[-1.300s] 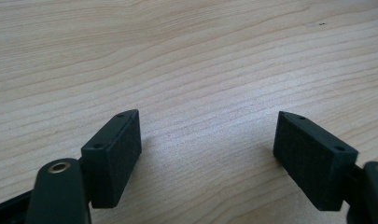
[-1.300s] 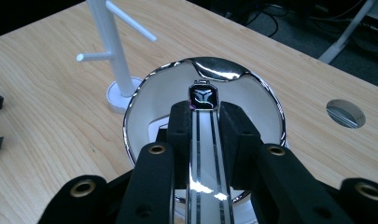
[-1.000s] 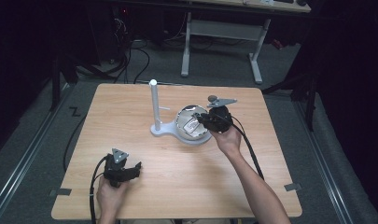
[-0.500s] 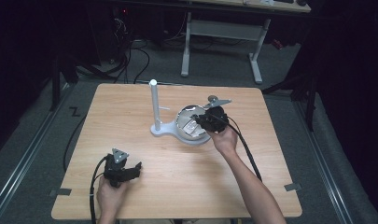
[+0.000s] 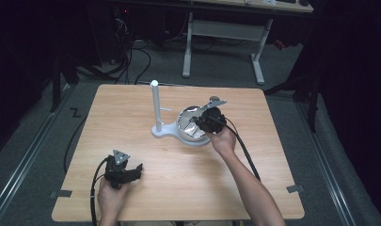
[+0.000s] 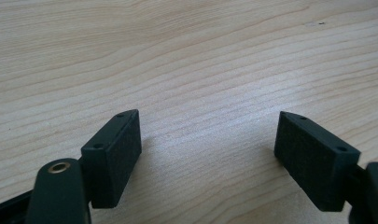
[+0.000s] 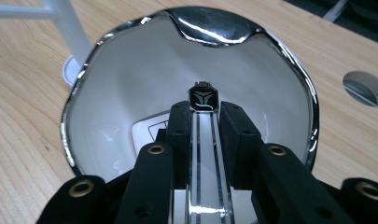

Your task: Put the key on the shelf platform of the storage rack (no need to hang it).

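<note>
I see a light wood table (image 5: 131, 202) on grey carpet (image 5: 28, 155), room dark around it. A white-legged desk (image 5: 226, 33) stands behind, black cables (image 5: 131, 56) on the floor beside it. Tape marks (image 5: 295, 189) at the table's near corners.

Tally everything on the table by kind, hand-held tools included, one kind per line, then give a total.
White stand with upright post: 1
Shiny metal bowl: 1
Flat chrome strip with a black tip, clamped in the right tool over the bowl: 1
Hand-held tools, counting the left tool, which stands open over bare wood: 2
Total: 5
</note>
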Motion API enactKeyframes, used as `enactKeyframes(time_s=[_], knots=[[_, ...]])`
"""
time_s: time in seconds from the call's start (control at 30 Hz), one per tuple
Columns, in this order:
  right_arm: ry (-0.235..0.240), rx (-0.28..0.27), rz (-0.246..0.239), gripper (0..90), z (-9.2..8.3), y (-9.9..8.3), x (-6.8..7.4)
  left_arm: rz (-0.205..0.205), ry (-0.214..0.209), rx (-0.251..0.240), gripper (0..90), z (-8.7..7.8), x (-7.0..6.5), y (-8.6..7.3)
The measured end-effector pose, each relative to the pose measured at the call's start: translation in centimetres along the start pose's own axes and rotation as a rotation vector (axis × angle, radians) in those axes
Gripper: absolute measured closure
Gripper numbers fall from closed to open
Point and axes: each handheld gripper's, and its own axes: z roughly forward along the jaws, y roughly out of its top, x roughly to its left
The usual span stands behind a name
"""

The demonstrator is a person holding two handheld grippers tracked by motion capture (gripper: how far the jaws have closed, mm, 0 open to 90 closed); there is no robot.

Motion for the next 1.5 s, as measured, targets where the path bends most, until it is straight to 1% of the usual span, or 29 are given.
enactKeyframes(time_s=[0.1, 0.2, 0.3, 0.33, 0.37, 0.43, 0.53, 0.57, 0.7, 0.73, 0.77, 0.83, 0.93, 1.03, 1.07, 1.37, 1.5], knots=[[0.000, 0.017, 0.010, 74.8, 0.3, -0.1, -0.1, 0.000, 0.000, 0.000, 23.2, 0.0, 0.0, 0.0], [0.003, 0.019, 0.014, 74.6, 0.4, -0.2, -0.2, 0.000, 0.000, 0.000, 23.2, 0.0, 0.0, 0.0], [0.005, 0.018, 0.018, 72.8, 0.5, -0.2, -0.2, 0.000, 0.000, 0.000, 23.2, 0.0, 0.0, 0.0], [0.008, 0.018, 0.019, 70.2, 0.5, -0.2, -0.2, 0.000, 0.000, 0.000, 23.2, 0.0, 0.0, 0.0], [0.005, 0.012, 0.009, 66.5, 0.3, -0.1, -0.2, 0.000, 0.000, 0.000, 23.2, 0.0, 0.0, 0.0], [0.002, 0.004, 0.005, 64.2, 0.0, -0.1, -0.3, 0.000, 0.000, 0.000, 23.2, 0.0, 0.0, 0.0], [0.004, -0.012, 0.011, 62.0, -0.4, -0.2, -0.4, 0.000, 0.000, 0.000, 23.1, 0.0, 0.0, 0.0], [0.001, -0.020, 0.016, 60.4, -0.8, -0.4, -0.6, 0.000, 0.000, 0.000, 23.2, 0.0, 0.0, 0.0], [-0.006, -0.030, 0.024, 58.3, -1.3, -0.6, -1.0, 0.000, 0.000, 0.000, 23.2, 0.0, 0.0, 0.0], [-0.009, -0.042, 0.029, 56.3, -1.7, -0.7, -1.3, 0.000, 0.000, 0.000, 23.2, 0.0, 0.0, 0.0], [-0.009, -0.042, 0.029, 56.3, -1.7, -0.7, -1.3, 0.000, 0.000, 0.000, 23.2, 0.0, 0.0, 0.0], [-0.009, -0.059, 0.044, 55.7, -2.5, -0.7, -1.6, 0.000, 0.000, 0.000, 23.2, 0.0, 0.0, 0.0], [-0.007, -0.074, 0.045, 56.2, -3.1, -0.8, -1.9, 0.000, 0.000, -0.001, 23.2, 0.0, 0.0, 0.0], [-0.012, -0.072, 0.043, 56.0, -3.5, -0.8, -1.9, 0.000, 0.000, 0.000, 23.2, 0.0, 0.0, 0.0], [-0.022, -0.075, 0.042, 55.3, -3.8, -0.8, -2.0, 0.000, 0.000, 0.000, 23.2, 0.0, 0.0, 0.0], [-0.029, -0.082, 0.048, 55.0, -4.9, -1.2, -2.6, 0.000, 0.000, 0.000, 23.2, 0.0, 0.0, 0.0], [-0.042, -0.080, 0.040, 54.7, -5.6, -1.5, -3.0, 0.000, -0.001, -0.001, 23.2, 0.0, 0.0, 0.0]])
